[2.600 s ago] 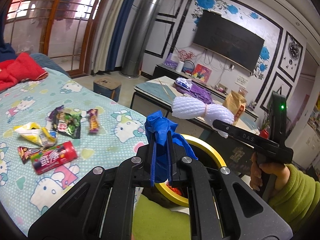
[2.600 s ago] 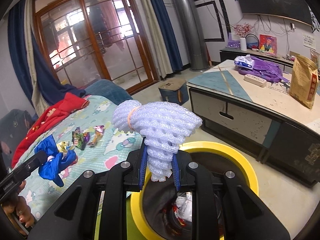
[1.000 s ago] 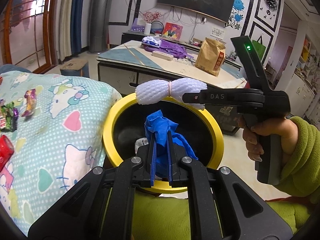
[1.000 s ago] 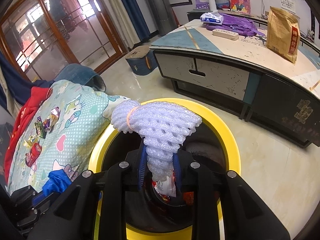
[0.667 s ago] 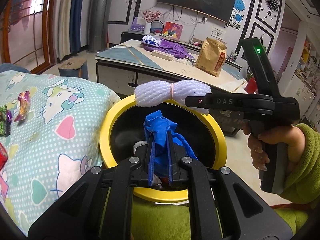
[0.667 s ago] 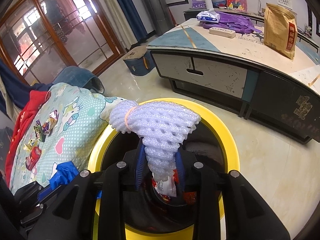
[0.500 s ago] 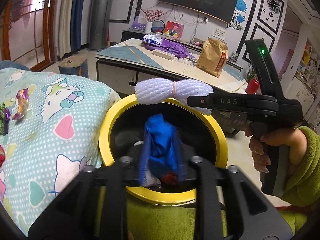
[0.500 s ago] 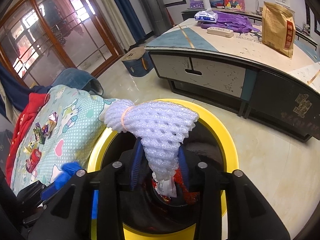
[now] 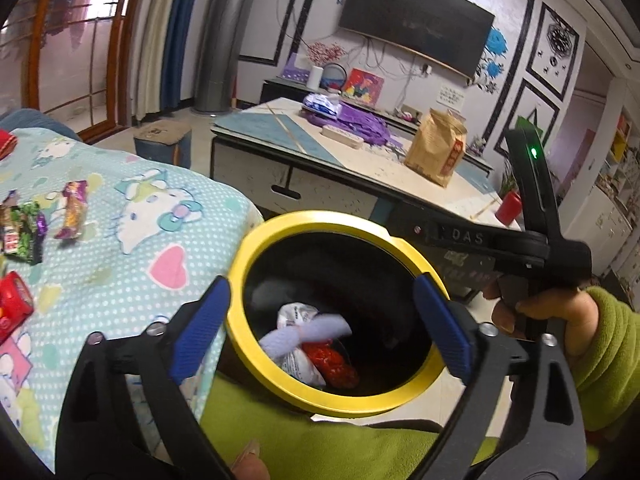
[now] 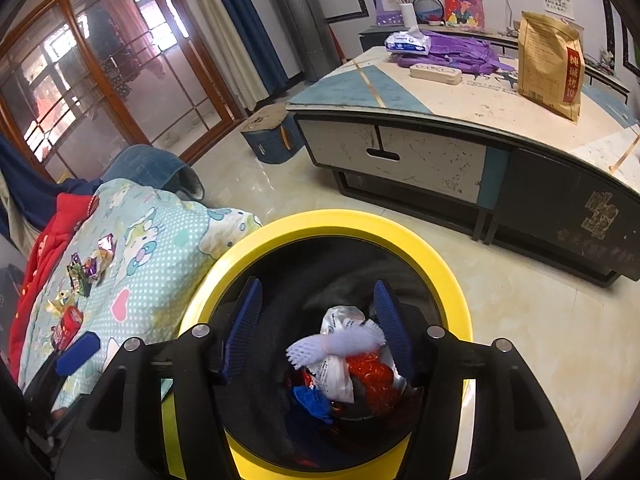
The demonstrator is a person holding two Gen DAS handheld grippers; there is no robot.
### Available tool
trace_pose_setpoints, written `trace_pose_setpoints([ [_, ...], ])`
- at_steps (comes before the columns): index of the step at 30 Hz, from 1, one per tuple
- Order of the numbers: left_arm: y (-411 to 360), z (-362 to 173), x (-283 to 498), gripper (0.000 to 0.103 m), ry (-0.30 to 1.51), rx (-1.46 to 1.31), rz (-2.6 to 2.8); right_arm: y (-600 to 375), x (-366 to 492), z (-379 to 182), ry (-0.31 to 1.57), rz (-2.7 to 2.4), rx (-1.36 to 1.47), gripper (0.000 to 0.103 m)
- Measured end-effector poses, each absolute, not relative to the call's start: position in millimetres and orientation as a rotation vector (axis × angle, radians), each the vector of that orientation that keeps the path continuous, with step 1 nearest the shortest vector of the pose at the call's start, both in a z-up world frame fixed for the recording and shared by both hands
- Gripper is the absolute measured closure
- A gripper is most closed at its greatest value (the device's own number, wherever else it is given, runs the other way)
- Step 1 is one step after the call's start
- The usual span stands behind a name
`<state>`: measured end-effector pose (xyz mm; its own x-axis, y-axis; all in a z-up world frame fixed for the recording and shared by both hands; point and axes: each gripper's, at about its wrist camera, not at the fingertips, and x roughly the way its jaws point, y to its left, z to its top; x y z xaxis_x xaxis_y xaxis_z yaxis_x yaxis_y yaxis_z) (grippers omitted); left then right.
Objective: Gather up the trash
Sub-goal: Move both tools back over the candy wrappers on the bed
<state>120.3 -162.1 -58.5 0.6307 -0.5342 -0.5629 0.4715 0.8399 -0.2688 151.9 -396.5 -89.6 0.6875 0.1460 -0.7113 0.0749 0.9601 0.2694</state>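
The yellow-rimmed black bin (image 9: 280, 228) (image 10: 340, 218) stands beside the bed. The white foam net (image 9: 308, 332) (image 10: 340, 346) lies inside on other trash. The blue plastic scrap (image 10: 312, 398) lies lower in the bin. My left gripper (image 9: 320, 316) is open and empty over the bin mouth. My right gripper (image 10: 318, 324) is open and empty above the bin; its body (image 9: 500, 244) shows in the left wrist view. Snack wrappers (image 9: 72, 210) (image 10: 90, 270) and a red can (image 9: 12, 306) (image 10: 68, 326) lie on the Hello Kitty blanket (image 9: 132, 248) (image 10: 160, 264).
A low table (image 10: 460, 120) with a brown paper bag (image 10: 550, 60), purple cloth (image 10: 460, 54) and tissue pack stands behind the bin. A small blue stool (image 10: 272, 136) sits on the floor. Red clothing (image 10: 44, 240) lies at the blanket's far side.
Both grippers have opened. The foam net and the blue plastic scrap have dropped into the bin.
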Motion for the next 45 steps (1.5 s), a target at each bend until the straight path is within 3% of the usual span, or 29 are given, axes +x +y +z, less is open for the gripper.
trace_pose_setpoints([
  [5,-149,-51,120,0.011,0.658,-0.127,-0.535,-388,149,-82,0.782,0.070,0.267,0.043],
  [45,-29,-5,106,0.011,0.470,-0.294,-0.215,-293,118,-24,0.593,0.308,0.128,0.036],
])
